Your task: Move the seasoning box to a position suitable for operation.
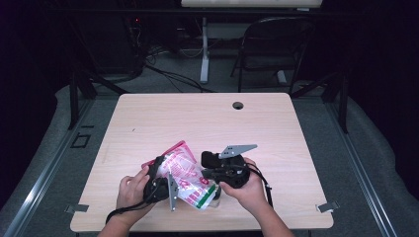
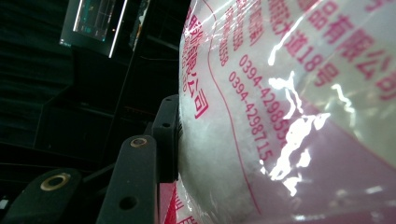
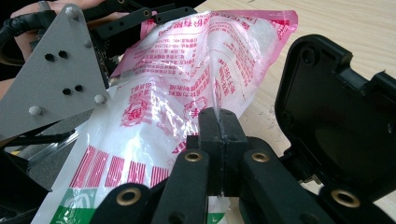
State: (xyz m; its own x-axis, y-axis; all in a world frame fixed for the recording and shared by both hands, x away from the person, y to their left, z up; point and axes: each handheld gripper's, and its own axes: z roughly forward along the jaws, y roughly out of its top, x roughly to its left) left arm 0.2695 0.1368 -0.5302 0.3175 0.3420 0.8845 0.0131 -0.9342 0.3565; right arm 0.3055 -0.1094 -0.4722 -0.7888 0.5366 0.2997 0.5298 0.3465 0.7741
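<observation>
Pale wooden desk seen whole from the high view, with a round cable hole near its far edge and a dark folding chair on the grey floor beyond. Clear plastic bag printed in red, with a green band at its near end, held above the near middle of the desk, between the two hands. Left tongs on the bag's left side, right tongs on its right, grey three-cornered plates showing on both.

Closer in, from the right gripper view: same bag crinkled and glossy, white powdery or granular filling visible through the film, pink sealed top edge pointing toward the far desk, red stripes and a green patch at the near bottom. Right tongs pressed together, pinching a thin fold of the bag's film between the pads. Grey plate of the other tool at the left.

From the left gripper view: bag pressed close to the lens, bulging white against one black pad; other pad hidden behind the bag, tongs part-way apart and clamped on the filled body.

Writing, legible here alone: red Chinese characters ending in "有限公司", "18号", and two numbers, "0394-42985" with further digits hidden by glare and "0394-4298715". Smaller print in the right gripper view too small to read.
</observation>
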